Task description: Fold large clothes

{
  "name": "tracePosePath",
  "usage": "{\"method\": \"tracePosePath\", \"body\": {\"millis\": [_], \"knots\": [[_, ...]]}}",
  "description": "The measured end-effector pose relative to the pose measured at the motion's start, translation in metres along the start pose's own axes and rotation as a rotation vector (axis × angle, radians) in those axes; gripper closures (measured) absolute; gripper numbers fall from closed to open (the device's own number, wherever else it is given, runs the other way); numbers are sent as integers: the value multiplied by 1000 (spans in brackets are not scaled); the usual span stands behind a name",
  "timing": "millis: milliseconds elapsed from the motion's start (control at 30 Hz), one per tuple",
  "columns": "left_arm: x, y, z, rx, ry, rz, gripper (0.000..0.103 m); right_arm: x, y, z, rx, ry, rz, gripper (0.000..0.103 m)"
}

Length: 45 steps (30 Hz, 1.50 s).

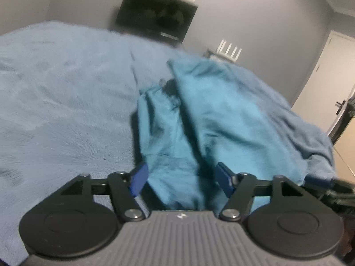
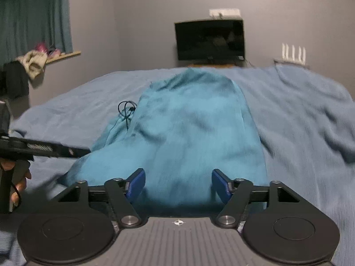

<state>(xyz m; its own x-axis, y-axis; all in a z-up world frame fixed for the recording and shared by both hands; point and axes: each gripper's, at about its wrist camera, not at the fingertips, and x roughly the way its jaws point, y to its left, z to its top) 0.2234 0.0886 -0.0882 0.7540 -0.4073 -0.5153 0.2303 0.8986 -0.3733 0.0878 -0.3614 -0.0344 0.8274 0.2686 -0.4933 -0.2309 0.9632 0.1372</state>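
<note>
- The teal garment [image 2: 195, 133] is seen lying bunched on the blue bedspread [image 2: 310, 119], on the side nearer the cameras and well short of the television [image 2: 209, 40] on the far wall.
- Folding is judged barely begun: the cloth is rumpled, with no flat layer or clean crease to be seen, so spreading and every fold appear to be left.
- The left gripper [image 1: 182, 180] is held with its blue fingers apart, the near edge of the garment lying between them; no clamping is shown.
- The right gripper [image 2: 177, 185] is likewise held with fingers apart over the garment's near edge, nothing being pinched.
- Only in the right wrist view are a black drawstring [image 2: 126, 110] at the garment's left side, the curtain [image 2: 35, 17] and the other handset, held in a hand [image 2: 18, 177], shown.
- Only in the left wrist view is a door [image 1: 328, 71], right of the television, shown.
</note>
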Motion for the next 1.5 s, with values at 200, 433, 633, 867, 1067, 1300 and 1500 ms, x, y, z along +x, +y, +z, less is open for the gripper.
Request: {"method": "tracePosePath", "body": {"millis": [200,433,633,867,1067,1300,1500], "knots": [[-38,-44,-37,75,18,48,18,-43,-9,-35,99,25,-29,10],[-37,-76,-78,174,31,217,6,-20,-19,-60,192,122,-164,2],[-13,-72,-100,233,156,271,6,1,-18,-69,206,121,-231,2],[-15,-79,-109,292,165,224,6,1,1,-69,88,111,-217,0],[-12,-80,-106,303,155,221,6,2,2,-69,87,117,-222,0],[-12,-79,-106,294,155,221,6,4,2,-69,84,123,-223,0],[-12,-79,-106,294,157,220,6,6,3,-69,78,130,-223,0]]}}
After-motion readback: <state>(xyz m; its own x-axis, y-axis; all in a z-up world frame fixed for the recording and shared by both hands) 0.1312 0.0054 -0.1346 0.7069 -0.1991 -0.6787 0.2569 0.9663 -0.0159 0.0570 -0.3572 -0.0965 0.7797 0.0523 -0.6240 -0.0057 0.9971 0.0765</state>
